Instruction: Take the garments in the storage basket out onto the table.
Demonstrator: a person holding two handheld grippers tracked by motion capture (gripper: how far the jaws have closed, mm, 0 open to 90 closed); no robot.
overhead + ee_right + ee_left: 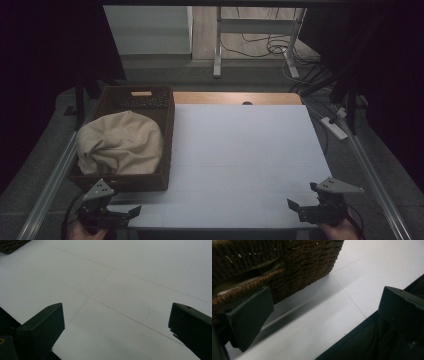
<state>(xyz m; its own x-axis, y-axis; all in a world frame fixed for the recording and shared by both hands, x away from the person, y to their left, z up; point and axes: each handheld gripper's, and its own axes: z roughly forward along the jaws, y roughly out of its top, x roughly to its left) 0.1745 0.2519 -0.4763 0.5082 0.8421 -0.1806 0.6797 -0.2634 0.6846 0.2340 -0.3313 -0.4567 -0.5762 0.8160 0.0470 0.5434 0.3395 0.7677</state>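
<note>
Basket (150, 181) corner just beside left hand-held gripper (134, 212); table (240, 150) beyond

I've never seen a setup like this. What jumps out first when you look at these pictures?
A dark woven basket at the table's left edge, heaped with crumpled beige cloth, draws the eye first. Beside it stretches the white table. At the near edge, the left gripper and right gripper wait, fingers spread, holding nothing.
</note>
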